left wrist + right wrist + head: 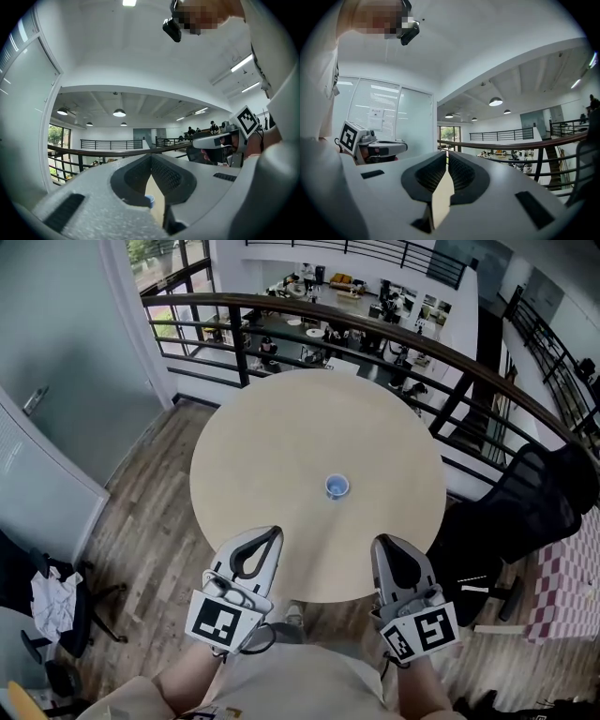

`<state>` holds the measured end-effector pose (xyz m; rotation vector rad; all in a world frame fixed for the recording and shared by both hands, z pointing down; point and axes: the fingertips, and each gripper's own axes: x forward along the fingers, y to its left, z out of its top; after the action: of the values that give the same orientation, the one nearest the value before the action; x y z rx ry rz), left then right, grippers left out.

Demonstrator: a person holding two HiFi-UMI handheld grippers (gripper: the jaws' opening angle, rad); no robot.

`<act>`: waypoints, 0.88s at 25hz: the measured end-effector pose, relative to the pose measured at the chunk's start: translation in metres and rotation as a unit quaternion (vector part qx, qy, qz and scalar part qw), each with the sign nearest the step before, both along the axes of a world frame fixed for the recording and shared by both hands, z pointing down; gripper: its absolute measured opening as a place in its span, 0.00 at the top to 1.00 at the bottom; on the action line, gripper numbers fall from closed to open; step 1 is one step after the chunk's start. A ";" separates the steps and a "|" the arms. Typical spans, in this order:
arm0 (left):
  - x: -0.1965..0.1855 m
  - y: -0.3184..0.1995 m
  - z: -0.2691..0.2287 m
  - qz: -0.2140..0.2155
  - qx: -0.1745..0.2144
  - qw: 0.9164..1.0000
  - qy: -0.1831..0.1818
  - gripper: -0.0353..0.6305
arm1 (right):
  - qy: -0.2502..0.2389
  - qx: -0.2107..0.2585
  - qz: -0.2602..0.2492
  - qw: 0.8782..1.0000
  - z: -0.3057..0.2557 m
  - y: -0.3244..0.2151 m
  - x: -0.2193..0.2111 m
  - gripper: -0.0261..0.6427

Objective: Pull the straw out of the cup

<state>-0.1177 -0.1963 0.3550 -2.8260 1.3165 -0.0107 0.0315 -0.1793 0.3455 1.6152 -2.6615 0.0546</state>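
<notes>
A small blue cup point(337, 487) stands near the middle of the round beige table point(281, 446); I can make out no straw in it. My left gripper point(276, 531) is over the table's near edge, to the cup's near left, with its jaws shut and empty. My right gripper point(380, 542) is level with it on the cup's near right, also shut and empty. In the left gripper view the cup point(149, 200) shows through the gap behind the closed tips of the left gripper point(151, 156). The right gripper view shows the right gripper point(447, 153) and only bare tabletop.
A dark curved railing point(375, 329) runs behind the table, with a lower floor beyond it. A black office chair point(525, 512) stands at the right, next to a chequered cloth point(567, 587). At the left are a glass wall point(47, 390) and a chair with white cloth point(52, 601).
</notes>
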 end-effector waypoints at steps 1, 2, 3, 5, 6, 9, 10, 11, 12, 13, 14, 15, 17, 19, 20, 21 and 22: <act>0.001 -0.002 0.000 0.004 0.000 1.000 0.000 0.93 | 0.001 0.000 0.004 1.000 0.000 -0.003 0.000 0.92; 0.001 -0.005 0.000 0.007 0.001 1.000 -0.001 0.93 | 0.001 0.000 0.007 1.000 0.001 -0.005 0.000 0.92; 0.001 -0.008 0.001 0.009 0.001 1.000 0.000 0.93 | 0.001 -0.001 0.010 1.000 0.001 -0.008 -0.001 0.92; 0.000 -0.012 0.001 0.011 -0.002 1.000 0.005 0.93 | -0.004 0.001 0.008 1.000 0.001 -0.011 -0.004 0.92; -0.001 -0.014 0.001 0.011 -0.005 1.000 0.008 0.93 | -0.010 0.003 0.005 1.000 0.000 -0.011 -0.005 0.92; 0.001 -0.018 0.000 0.012 -0.005 1.000 0.008 0.93 | -0.020 0.009 -0.006 1.000 -0.003 -0.014 -0.006 0.92; 0.003 -0.018 0.001 0.012 -0.007 1.000 0.007 0.93 | -0.020 0.009 -0.008 1.000 -0.002 -0.015 -0.006 0.92; 0.003 -0.019 0.003 0.011 -0.011 1.000 0.006 0.93 | -0.020 0.007 -0.010 1.000 -0.001 -0.017 -0.005 0.92; 0.004 -0.020 0.004 0.010 -0.015 1.000 0.005 0.93 | -0.021 0.002 -0.011 1.000 0.002 -0.019 -0.005 0.92; 0.005 -0.022 0.006 0.008 -0.019 1.000 0.004 0.93 | -0.023 -0.004 -0.011 1.000 0.006 -0.022 -0.003 0.92; 0.006 -0.023 0.008 0.008 -0.024 1.000 0.006 0.93 | -0.026 -0.011 -0.011 1.000 0.010 -0.024 -0.001 0.92; 0.009 -0.025 0.010 0.009 -0.028 1.000 0.008 0.93 | -0.027 -0.017 -0.011 0.999 0.013 -0.027 0.002 0.92; 0.014 -0.029 0.009 0.015 -0.024 1.000 0.014 0.93 | -0.023 -0.025 -0.011 0.999 0.018 -0.030 0.008 0.92; 0.018 -0.032 0.006 0.014 -0.015 1.000 0.009 0.93 | -0.019 -0.030 -0.014 0.999 0.021 -0.034 0.013 0.92; 0.020 -0.033 0.005 0.011 -0.014 1.000 0.005 0.93 | -0.018 -0.033 -0.017 0.999 0.022 -0.036 0.014 0.92; 0.021 -0.035 0.005 0.009 -0.016 1.000 0.004 0.93 | -0.017 -0.035 -0.020 0.999 0.023 -0.037 0.015 0.92; 0.022 -0.036 0.006 0.007 -0.017 1.000 0.003 0.93 | -0.015 -0.037 -0.023 0.999 0.024 -0.038 0.016 0.92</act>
<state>-0.0958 -0.2318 0.3605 -2.8652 1.3107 -0.0236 0.0478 -0.2177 0.3697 1.5421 -2.6834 0.1762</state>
